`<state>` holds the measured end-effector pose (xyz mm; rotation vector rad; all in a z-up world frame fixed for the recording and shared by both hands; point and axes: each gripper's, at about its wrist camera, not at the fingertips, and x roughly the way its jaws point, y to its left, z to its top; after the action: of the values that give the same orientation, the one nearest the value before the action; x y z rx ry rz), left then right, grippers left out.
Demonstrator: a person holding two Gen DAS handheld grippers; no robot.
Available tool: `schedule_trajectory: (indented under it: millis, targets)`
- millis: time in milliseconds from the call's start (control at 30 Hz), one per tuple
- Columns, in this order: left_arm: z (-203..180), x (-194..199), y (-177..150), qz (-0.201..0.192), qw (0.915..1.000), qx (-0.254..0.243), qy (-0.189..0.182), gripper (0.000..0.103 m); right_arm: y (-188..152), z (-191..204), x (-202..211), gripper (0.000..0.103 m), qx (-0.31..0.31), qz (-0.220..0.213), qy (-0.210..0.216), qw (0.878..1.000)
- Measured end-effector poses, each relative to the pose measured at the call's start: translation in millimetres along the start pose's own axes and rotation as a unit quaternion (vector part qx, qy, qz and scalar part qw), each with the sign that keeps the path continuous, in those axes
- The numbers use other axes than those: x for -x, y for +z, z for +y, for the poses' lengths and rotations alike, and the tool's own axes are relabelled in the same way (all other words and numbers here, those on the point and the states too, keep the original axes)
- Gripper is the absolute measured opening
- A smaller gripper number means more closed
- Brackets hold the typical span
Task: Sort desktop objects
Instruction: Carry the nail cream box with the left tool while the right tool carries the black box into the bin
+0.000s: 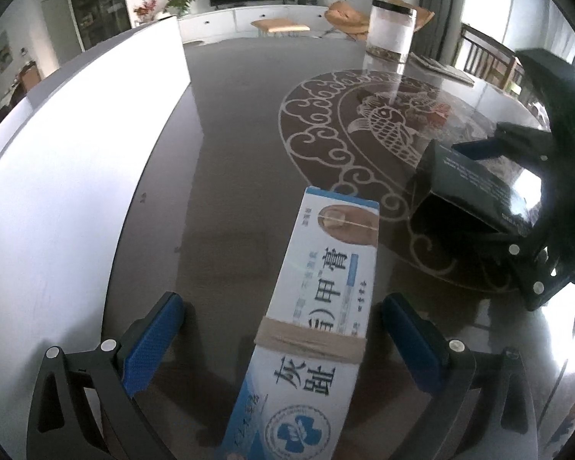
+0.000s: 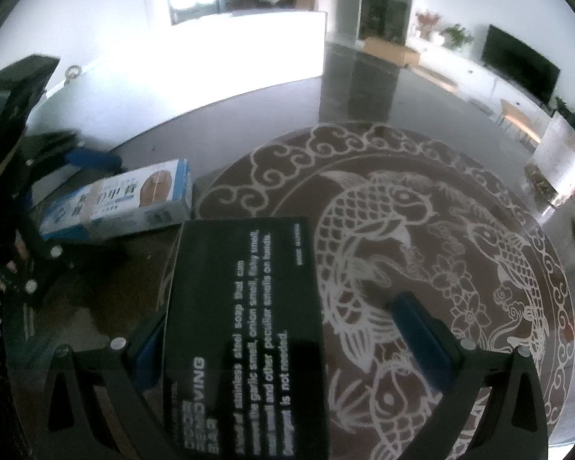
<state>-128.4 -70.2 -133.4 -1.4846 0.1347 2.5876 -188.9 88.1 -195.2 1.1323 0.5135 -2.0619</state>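
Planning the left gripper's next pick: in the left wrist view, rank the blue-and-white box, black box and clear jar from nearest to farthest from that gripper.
1. Blue-and-white box: between the left gripper fingers.
2. Black box: right, mid-table, at the right gripper.
3. Clear jar: far table edge.

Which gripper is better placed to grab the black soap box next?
Right. The black soap box already lies between the right gripper fingers, jaws open. The left gripper straddles the blue-white ointment box.
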Motion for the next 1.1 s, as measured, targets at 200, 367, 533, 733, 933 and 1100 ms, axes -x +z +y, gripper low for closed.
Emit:
schedule_trajectory:
  millis: [200,367,533,733,933,1100]
  targets:
    - [-6,9,2,-0.029,0.999,-0.029,-0.018,0.048,15,20,-28,0.092,0.036,0.048,0.017,0.998]
    - [-12,21,-10,-0.034,0.998,-0.034,-0.04,0.042,21,24,-46,0.058,0.004,0.087,0.001,0.996]
    - [-18,52,-26,-0.056,0.9955,-0.009,-0.076,0.042,-1,34,-34,0.058,-0.028,0.07,-0.034,0.997]
    - [-21,107,-35,-0.095,0.9895,0.019,-0.107,0.042,-17,30,-15,0.058,-0.064,0.054,-0.064,0.994]
    - [37,202,-23,-0.168,0.9808,0.054,-0.082,0.042,47,39,12,0.058,-0.056,-0.006,-0.051,0.997]
    - [132,240,-18,-0.18,0.9761,0.121,-0.013,0.042,148,95,32,0.058,-0.012,-0.072,0.001,0.997]
